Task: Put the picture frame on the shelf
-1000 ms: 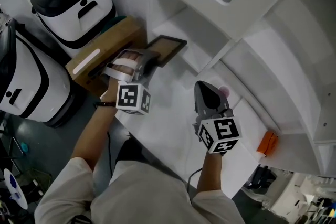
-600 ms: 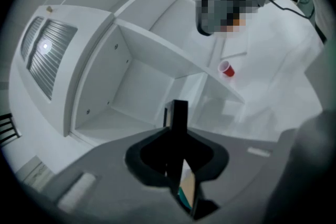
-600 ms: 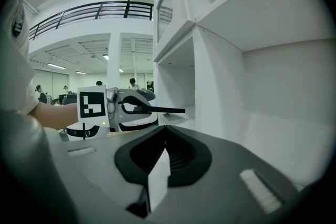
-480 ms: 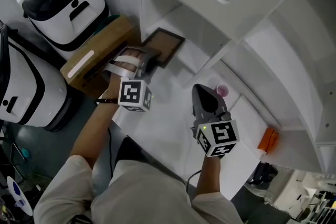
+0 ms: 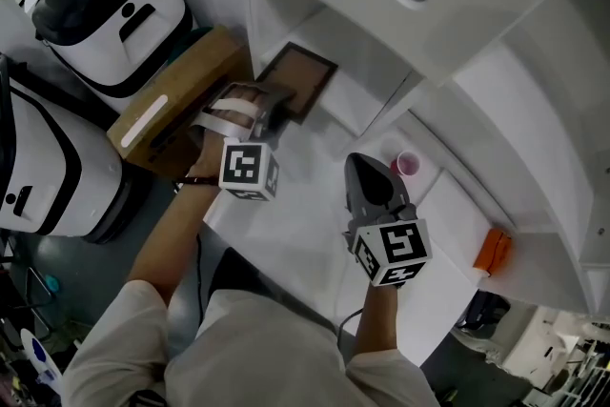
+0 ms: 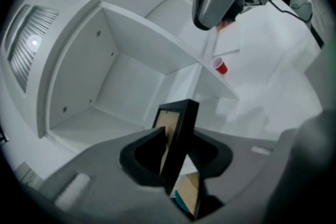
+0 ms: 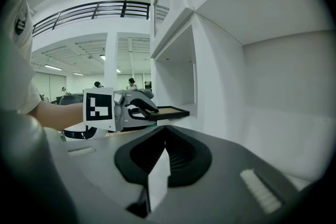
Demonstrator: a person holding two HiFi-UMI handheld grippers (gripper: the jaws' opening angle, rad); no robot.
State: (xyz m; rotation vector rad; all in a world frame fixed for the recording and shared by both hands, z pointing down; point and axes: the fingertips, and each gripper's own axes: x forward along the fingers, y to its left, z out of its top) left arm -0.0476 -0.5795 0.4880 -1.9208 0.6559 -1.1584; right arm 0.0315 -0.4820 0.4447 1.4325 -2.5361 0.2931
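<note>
The picture frame, black-edged with a brown face, lies flat on the floor of the white shelf's lower left compartment. My left gripper reaches in from the left, and its jaws are opening with the frame's near edge still between them and slack beside the pads. In the right gripper view the frame juts out level from the left gripper. My right gripper hangs shut over the white tabletop, apart from the frame, holding nothing.
A small pink cup stands at the shelf's foot, just past my right gripper. An orange object lies at the right. A cardboard box and two white-and-black machines crowd the left side.
The frame and my left gripper have gone a little deeper into the compartment. My right gripper has hardly moved.
</note>
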